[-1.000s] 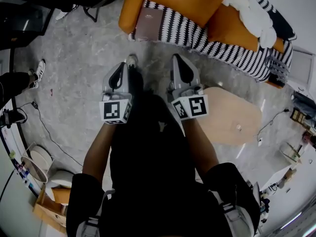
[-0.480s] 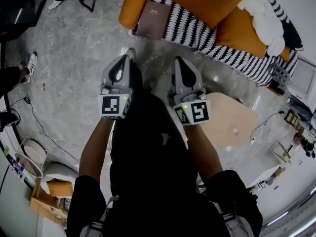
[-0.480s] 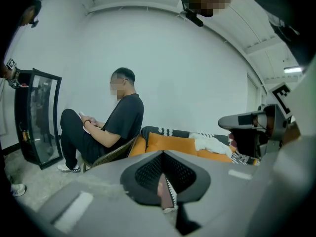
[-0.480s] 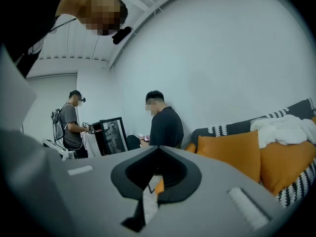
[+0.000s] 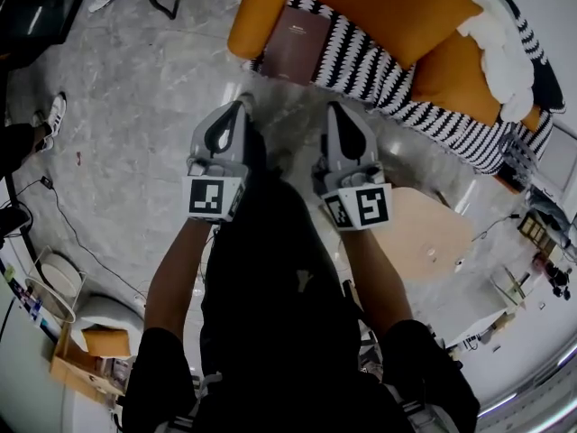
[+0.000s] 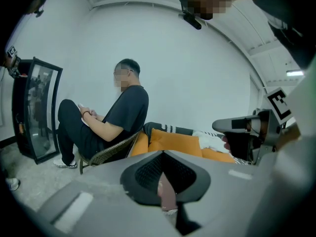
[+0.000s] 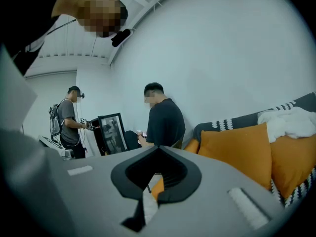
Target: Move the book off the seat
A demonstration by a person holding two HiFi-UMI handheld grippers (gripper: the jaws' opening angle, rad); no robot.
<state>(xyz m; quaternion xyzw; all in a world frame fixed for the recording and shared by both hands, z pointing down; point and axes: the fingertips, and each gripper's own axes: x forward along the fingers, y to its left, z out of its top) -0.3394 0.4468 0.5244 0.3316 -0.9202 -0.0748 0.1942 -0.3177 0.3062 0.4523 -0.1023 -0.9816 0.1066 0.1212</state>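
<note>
Person stands on a grey stone floor (image 5: pixel 135 106) facing an orange sofa (image 5: pixel 261 7), with the left gripper (image 5: pixel 240 108) and the right gripper (image 5: pixel 334 108) held side by side and pointed toward it. Both sets of jaws are pressed together at the tips, and neither clamps anything. The book (image 5: pixel 302 43), dark maroon, lies flat on the black-and-white striped throw (image 5: pixel 379 61) that covers the seat. It sits at the end of the sofa toward the head view's left, just beside the armrest and well apart from both grippers. An orange cushion (image 5: pixel 388 3) leans against the backrest, and a white blanket (image 5: pixel 505 52) is bunched at the far end. A pale wooden table (image 5: pixel 424 233) stands near the right gripper's outer side. In the left gripper view, a seated person (image 6: pixel 113 117) in dark clothes bends over their hands in a woven chair (image 6: pixel 111 149) beside the sofa. The right gripper view also catches a standing person (image 7: pixel 69 122) farther back.
</note>
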